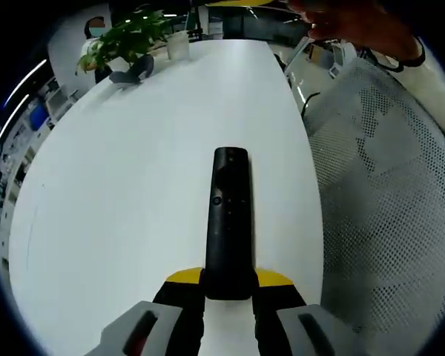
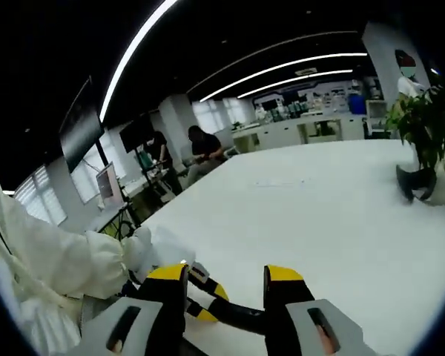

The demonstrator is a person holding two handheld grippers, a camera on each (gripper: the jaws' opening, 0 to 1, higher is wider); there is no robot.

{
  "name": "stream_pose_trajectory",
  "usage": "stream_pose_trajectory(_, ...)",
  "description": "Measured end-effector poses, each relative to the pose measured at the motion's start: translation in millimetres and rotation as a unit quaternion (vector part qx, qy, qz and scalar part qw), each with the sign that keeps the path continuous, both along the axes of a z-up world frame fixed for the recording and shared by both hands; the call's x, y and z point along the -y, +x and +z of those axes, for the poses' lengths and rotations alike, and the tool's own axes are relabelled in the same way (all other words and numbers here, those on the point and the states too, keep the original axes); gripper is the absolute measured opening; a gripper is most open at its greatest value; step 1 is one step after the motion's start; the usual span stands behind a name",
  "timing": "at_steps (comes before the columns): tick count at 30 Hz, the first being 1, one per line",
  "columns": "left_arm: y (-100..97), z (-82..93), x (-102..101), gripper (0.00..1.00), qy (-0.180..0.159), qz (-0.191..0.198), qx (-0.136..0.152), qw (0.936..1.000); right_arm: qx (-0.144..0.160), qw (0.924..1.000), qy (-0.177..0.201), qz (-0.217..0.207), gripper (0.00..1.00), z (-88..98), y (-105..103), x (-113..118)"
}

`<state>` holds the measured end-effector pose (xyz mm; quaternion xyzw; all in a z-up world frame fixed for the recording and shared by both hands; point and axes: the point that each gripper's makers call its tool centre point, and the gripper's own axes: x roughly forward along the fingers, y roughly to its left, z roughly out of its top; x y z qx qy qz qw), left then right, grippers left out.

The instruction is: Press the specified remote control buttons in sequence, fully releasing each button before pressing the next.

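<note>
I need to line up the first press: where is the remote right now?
In the left gripper view, the black remote sits centre frame, its near end clamped in the left tongs, stretching over the white table toward the potted plant.

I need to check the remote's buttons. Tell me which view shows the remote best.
The left gripper view. There the black remote runs lengthwise up the middle, its near end between the left gripper, a round button visible on top. The right gripper view shows just a dark end of it low between the right gripper.
</note>
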<state>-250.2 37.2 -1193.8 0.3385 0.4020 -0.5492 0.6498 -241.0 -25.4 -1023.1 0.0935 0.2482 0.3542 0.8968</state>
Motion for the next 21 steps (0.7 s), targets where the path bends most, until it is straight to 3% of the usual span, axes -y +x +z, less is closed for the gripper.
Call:
stream_pose_trajectory(5, -0.2, 0.1, 1.3, 0.21, 0.010, -0.006, -0.001, 0.9999, 0.009, 0.9998, 0.008, -0.016, 0.52, 3.6, -4.3, 10.8)
stream_pose_trajectory(7, -0.4, 0.0, 3.0, 0.21, 0.012, -0.007, -0.003, 0.9999, 0.013, 0.9996, -0.010, -0.025, 0.55, 0.0, -5.5, 19.5)
stream_pose_trajectory(15, 5.7, 4.1, 9.7, 0.21, 0.016, -0.038, 0.004, 0.9991, 0.051, 0.9959, -0.047, -0.058, 0.82, 0.2, -8.4, 43.5)
stream_pose_trajectory(21, 15.5, 8.3, 11.8, 0.21, 0.018, -0.048, 0.007, 0.9986, 0.057, 0.9932, -0.035, -0.095, 0.95, 0.5, -4.7, 57.3)
